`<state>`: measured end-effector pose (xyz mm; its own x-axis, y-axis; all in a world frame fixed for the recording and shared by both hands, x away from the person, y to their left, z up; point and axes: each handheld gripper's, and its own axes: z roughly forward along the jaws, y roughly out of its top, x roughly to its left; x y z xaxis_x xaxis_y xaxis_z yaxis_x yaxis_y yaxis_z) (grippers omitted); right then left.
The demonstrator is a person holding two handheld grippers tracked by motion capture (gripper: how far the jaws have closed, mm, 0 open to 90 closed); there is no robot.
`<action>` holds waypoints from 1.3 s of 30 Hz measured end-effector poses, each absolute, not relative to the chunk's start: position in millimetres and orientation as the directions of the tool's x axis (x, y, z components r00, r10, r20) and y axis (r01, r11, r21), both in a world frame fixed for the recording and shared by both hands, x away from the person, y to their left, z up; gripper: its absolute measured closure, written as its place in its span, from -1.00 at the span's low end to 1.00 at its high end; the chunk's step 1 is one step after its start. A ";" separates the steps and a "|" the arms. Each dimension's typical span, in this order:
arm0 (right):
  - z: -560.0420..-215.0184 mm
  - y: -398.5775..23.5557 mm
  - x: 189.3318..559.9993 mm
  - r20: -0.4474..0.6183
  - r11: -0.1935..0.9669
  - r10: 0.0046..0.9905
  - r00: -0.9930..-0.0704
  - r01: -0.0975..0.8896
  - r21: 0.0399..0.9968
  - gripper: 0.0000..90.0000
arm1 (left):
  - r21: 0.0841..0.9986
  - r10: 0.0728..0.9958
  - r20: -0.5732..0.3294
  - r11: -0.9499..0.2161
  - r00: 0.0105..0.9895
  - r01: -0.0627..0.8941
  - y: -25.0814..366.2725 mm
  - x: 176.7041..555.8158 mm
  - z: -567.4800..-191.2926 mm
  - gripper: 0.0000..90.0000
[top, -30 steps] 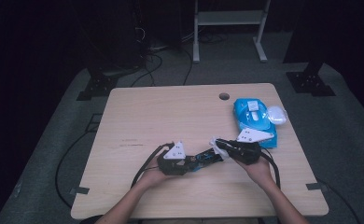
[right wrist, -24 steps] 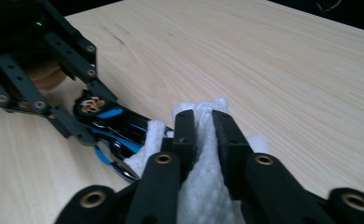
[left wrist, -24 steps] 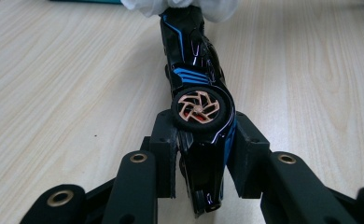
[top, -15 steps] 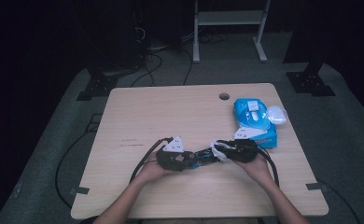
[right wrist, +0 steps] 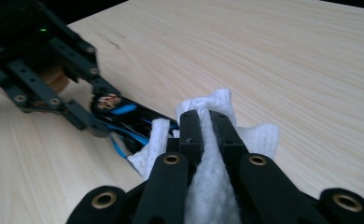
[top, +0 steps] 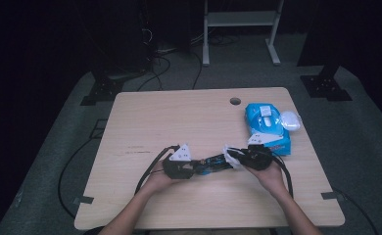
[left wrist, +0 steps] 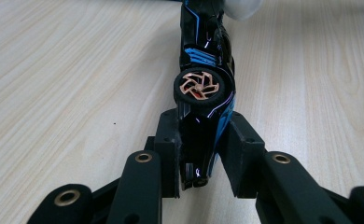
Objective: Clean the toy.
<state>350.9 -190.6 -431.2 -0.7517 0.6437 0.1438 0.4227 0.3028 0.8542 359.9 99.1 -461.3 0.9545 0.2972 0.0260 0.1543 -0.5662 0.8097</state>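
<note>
A black toy car with blue stripes lies on its side along the wooden table, one copper-spoked wheel facing up. My left gripper is shut on the car's near end; its jaws have just been closing on it. From above, the left gripper and the right gripper meet at the car near the front edge. My right gripper is shut on a white wipe, its jaws having just been closing too. The wipe touches the car's other end.
A blue pack of wipes with a white lid lies at the table's right side, just behind the right hand. A cable hole sits near the far edge. Cables trail off the left side, and a white stand's legs rise beyond the table.
</note>
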 end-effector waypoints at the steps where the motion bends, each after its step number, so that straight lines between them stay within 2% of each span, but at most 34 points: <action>1: -430.6 -185.2 350.0 0.137 0.314 0.636 -0.759 0.418 0.853 0.87 | 0.810 0.300 0.025 -0.565 0.954 0.157 98.9 360.1 -461.3 0.53; 11: -429.9 -116.2 347.6 0.108 0.402 0.520 -0.847 0.354 0.844 0.87 | 0.808 0.304 0.039 -0.570 0.952 0.149 98.3 359.5 -461.0 0.53; 20: -425.0 -130.8 349.1 0.022 0.442 0.574 -0.818 0.333 0.833 0.87 | 0.811 0.303 0.044 -0.567 0.952 0.143 95.5 359.7 -461.5 0.54; 26: -426.4 -106.7 343.7 0.046 0.450 0.497 -0.867 0.302 0.840 0.87 | 0.810 0.308 0.037 -0.566 0.951 0.152 98.0 359.7 -461.1 0.54; 39: -425.7 -183.9 353.1 0.011 0.408 0.665 -0.747 0.375 0.833 0.87 | 0.813 0.301 0.051 -0.567 0.952 0.136 97.9 358.8 -461.1 0.54</action>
<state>353.1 -183.9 -425.7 -0.7466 0.6652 0.0105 0.3750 0.4076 0.8326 358.8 97.9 -461.1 0.9523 0.3010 0.0508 0.1357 -0.5665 0.8128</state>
